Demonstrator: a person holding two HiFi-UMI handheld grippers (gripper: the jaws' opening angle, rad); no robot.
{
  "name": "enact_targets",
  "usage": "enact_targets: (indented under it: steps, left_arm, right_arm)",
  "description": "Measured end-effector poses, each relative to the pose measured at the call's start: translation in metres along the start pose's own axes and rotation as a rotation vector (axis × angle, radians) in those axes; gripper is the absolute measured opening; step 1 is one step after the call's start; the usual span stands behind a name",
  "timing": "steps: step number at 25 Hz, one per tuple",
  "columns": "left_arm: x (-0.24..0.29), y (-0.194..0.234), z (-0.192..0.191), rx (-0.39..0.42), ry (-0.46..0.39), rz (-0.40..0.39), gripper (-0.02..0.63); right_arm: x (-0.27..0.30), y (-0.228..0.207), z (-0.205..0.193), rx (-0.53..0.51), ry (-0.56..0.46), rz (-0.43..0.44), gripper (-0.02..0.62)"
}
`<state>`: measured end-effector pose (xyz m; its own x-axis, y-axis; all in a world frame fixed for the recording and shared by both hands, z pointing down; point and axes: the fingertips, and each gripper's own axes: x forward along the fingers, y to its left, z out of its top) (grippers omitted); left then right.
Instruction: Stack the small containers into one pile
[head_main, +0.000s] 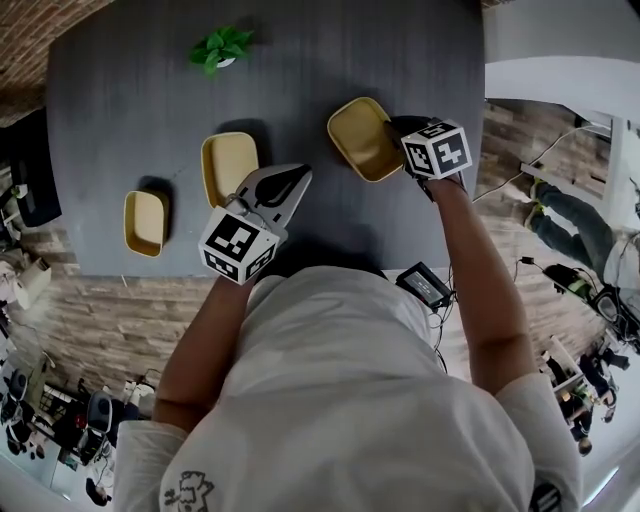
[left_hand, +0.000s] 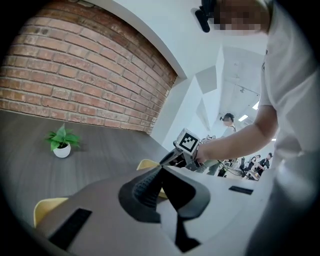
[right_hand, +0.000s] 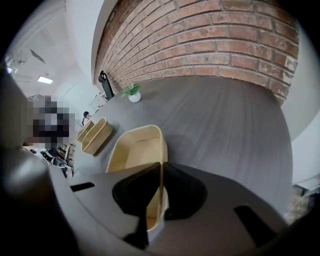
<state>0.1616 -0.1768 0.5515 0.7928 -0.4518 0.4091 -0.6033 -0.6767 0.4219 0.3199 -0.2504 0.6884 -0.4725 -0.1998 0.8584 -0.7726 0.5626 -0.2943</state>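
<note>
One dark table (head_main: 120, 100) carries everything, and both grippers hang over its near side.

The right gripper (head_main: 398, 135) has its fingers pinching one thin side wall of the right container (right_hand: 137, 147). One finger is inside the yellow tub and the other outside (the wall shows as a pale strip squeezed between the two dark pads). The rest of that tub stretches away ahead of the fingertips, open side up and turned at an angle to the table edge. Whether its base sits flat on the wood or is slightly raised, I cannot tell.

The left gripper (head_main: 300, 178) has its fingers pressed together with nothing between them, and it touches none of the tubs. The middle container (head_main: 229, 165) lies just to the left of those closed fingertips, flat on the table and open side up. The left container (head_main: 146, 221) sits farther out on the same side, well apart from the fingers and close to the table's near edge. So the three tubs lie separate, none inside another.

Well beyond both pairs of fingertips, near the far edge, stands a small potted plant (head_main: 220, 48) with green leaves.
</note>
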Motion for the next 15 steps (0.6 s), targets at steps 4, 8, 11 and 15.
enact_targets:
  steps: [4, 8, 11, 15]
  left_arm:
    - [-0.003, -0.006, 0.002, 0.010, -0.007, 0.002, 0.011]
    - [-0.009, -0.018, 0.004, 0.027, -0.014, 0.010, 0.011]
    - [-0.013, -0.024, 0.004, 0.041, -0.020, 0.018, 0.011]
    - [-0.024, -0.032, -0.001, 0.055, -0.029, 0.035, 0.011]
  right_arm:
    - [-0.009, 0.006, 0.003, -0.014, -0.019, -0.002, 0.023]
    - [-0.026, 0.017, 0.003, -0.012, -0.053, 0.006, 0.023]
    - [-0.035, 0.024, 0.000, -0.009, -0.070, 0.011, 0.023]
    - [-0.045, 0.034, -0.010, -0.019, -0.089, 0.008, 0.023]
